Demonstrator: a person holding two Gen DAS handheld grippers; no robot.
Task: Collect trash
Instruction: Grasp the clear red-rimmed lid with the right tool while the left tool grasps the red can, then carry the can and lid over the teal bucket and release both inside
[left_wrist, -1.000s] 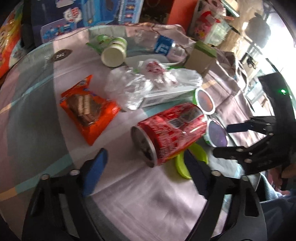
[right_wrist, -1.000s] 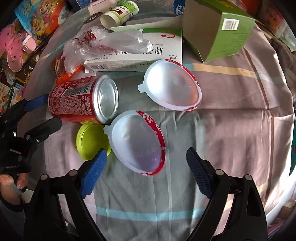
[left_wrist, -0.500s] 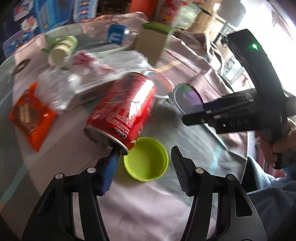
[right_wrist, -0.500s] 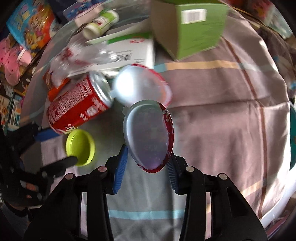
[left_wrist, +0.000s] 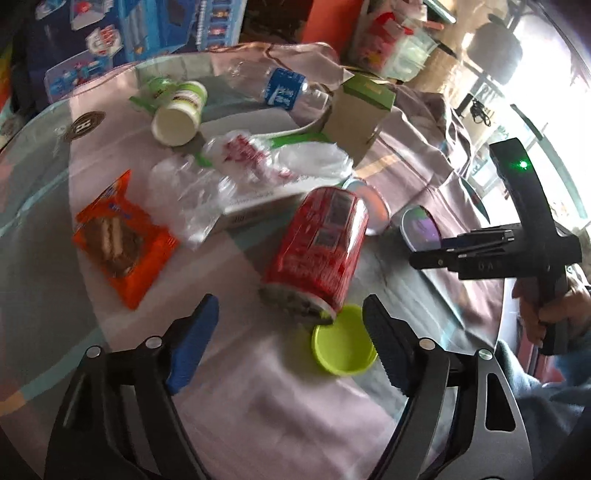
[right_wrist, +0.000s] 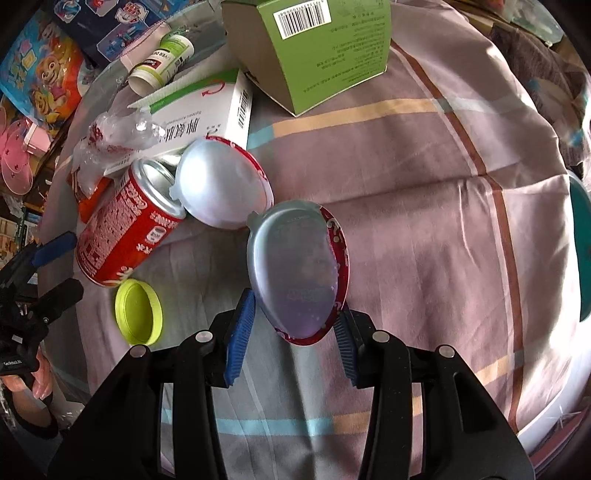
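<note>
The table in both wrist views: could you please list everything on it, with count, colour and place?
Soda can: 1, red, on its side mid-table.
Bottle cap: 1, yellow-green, beside the can's base.
Foil lids: 2, silver with red rim; one lying by the can, one between the right tongs.
Snack wrapper: 1, orange, left of the can.
Plastic bag: 1, clear with red print, over the white box.
Medicine box: 1, white and green, behind the can.
Carton: 1, green, far side.
Pill bottle: 1, white-green, lying far left.
Water bottle: 1, clear, blue label, far edge.
Left tongs: open, near the can.
Right tongs: shut on a foil lid.
</note>
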